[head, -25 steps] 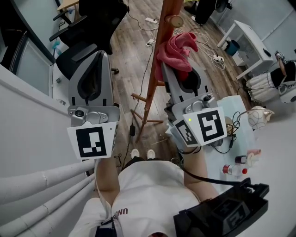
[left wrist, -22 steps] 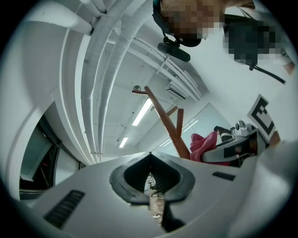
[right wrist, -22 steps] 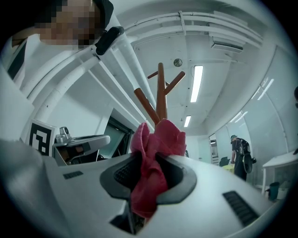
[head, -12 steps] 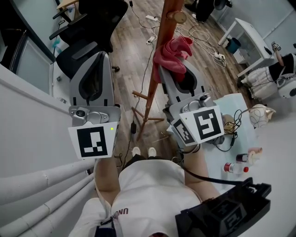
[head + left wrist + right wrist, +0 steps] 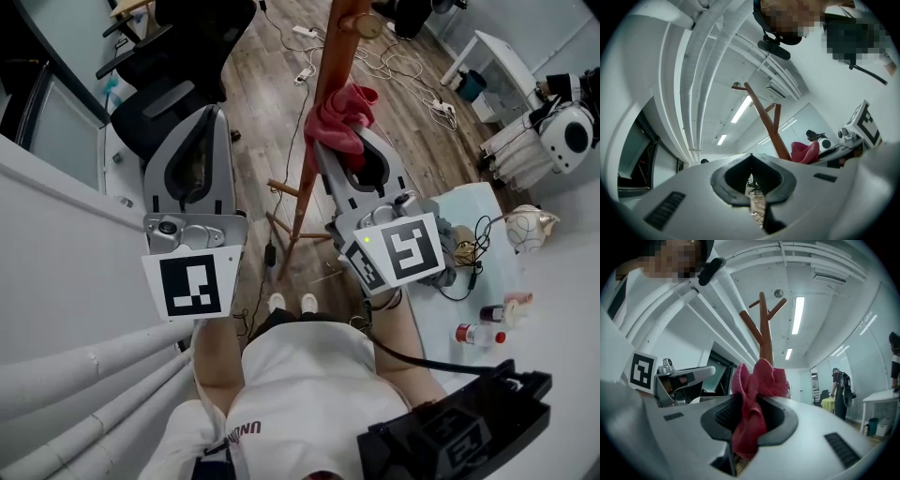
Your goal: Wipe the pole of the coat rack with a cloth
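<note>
One crumpled red cloth (image 5: 339,114), pinched in the right claw (image 5: 351,156), sits beside the brown pole (image 5: 303,187); left claw (image 5: 206,114) pressed together.

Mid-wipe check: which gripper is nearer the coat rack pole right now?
Right. The right gripper holds the red cloth up at the pole; the left gripper hangs empty, well off to its left.

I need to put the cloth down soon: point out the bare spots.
Bare floor lies between the office chair and the coat rack pole. The table at right is crowded: teapot, bottles, wires.
</note>
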The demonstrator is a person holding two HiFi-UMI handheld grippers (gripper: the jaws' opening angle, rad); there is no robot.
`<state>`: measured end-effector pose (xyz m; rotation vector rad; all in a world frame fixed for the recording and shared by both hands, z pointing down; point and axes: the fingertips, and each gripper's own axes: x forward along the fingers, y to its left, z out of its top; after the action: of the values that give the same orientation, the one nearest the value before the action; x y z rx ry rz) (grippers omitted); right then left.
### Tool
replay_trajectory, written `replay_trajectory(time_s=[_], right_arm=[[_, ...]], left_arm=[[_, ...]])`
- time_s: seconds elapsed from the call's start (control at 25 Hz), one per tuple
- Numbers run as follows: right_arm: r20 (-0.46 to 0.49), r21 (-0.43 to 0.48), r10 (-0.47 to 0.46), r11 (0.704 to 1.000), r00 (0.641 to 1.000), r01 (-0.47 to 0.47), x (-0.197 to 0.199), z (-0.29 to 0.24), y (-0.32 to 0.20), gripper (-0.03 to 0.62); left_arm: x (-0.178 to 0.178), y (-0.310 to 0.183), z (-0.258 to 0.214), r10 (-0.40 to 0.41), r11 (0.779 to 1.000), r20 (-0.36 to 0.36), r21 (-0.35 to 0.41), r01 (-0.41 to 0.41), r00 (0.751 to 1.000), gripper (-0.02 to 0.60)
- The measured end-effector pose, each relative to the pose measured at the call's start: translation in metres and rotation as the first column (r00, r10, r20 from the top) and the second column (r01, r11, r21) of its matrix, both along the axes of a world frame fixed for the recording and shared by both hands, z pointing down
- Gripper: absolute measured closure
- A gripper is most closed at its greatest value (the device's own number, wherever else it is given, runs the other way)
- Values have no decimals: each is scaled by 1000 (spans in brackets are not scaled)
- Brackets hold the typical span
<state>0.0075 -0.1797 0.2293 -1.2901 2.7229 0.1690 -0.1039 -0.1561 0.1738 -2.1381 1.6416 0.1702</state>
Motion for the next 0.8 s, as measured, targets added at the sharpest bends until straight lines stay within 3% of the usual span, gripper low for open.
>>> replay_trajectory(time_s=[0.8], right_arm=[[-38, -93, 7, 996, 999, -10, -11, 37, 1, 500]], left_arm=[[-11, 8, 15, -12, 999, -7, -30, 12, 1000, 569]])
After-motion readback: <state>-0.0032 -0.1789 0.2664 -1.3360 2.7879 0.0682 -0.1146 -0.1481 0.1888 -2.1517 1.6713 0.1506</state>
